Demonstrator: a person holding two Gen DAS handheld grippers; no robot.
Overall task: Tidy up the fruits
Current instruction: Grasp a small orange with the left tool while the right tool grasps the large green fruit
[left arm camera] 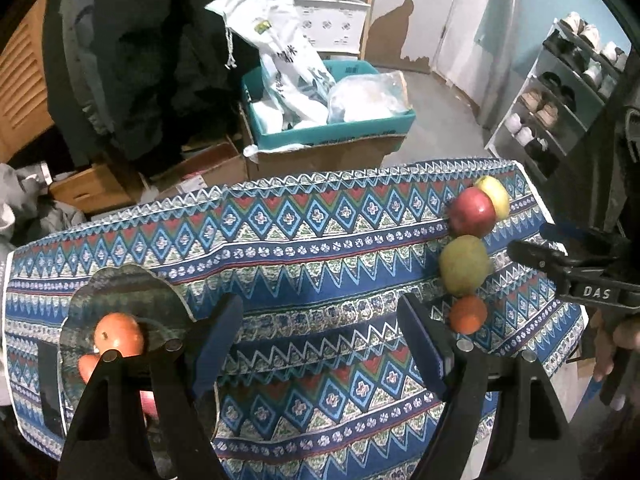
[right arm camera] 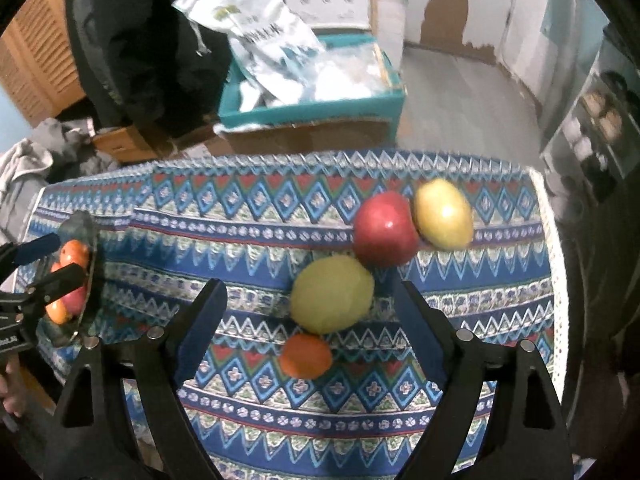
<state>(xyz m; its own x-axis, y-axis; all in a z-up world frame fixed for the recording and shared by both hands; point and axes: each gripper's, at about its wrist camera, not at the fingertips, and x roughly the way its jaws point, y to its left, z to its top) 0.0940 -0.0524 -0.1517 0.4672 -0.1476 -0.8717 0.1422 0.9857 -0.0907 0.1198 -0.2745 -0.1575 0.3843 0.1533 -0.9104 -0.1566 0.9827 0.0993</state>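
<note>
A row of fruit lies on the patterned tablecloth (right arm camera: 260, 240) at the right: a yellow apple (right arm camera: 442, 214), a red apple (right arm camera: 385, 230), a green-yellow pear (right arm camera: 331, 294) and a small orange (right arm camera: 306, 356). The same row shows in the left wrist view: yellow apple (left arm camera: 496, 194), red apple (left arm camera: 471, 212), pear (left arm camera: 464, 265), orange (left arm camera: 468, 314). A glass plate (left arm camera: 120, 292) at the left holds an orange fruit (left arm camera: 119, 334) and other reddish fruit. My left gripper (left arm camera: 320, 344) is open and empty beside the plate. My right gripper (right arm camera: 308, 312) is open above the pear and orange.
Beyond the table's far edge stand a teal box (left arm camera: 332, 128) with plastic bags on a cardboard carton, a dark coat and wooden boxes. A shoe rack (left arm camera: 560, 92) stands at the right. The table's right edge is close to the fruit row.
</note>
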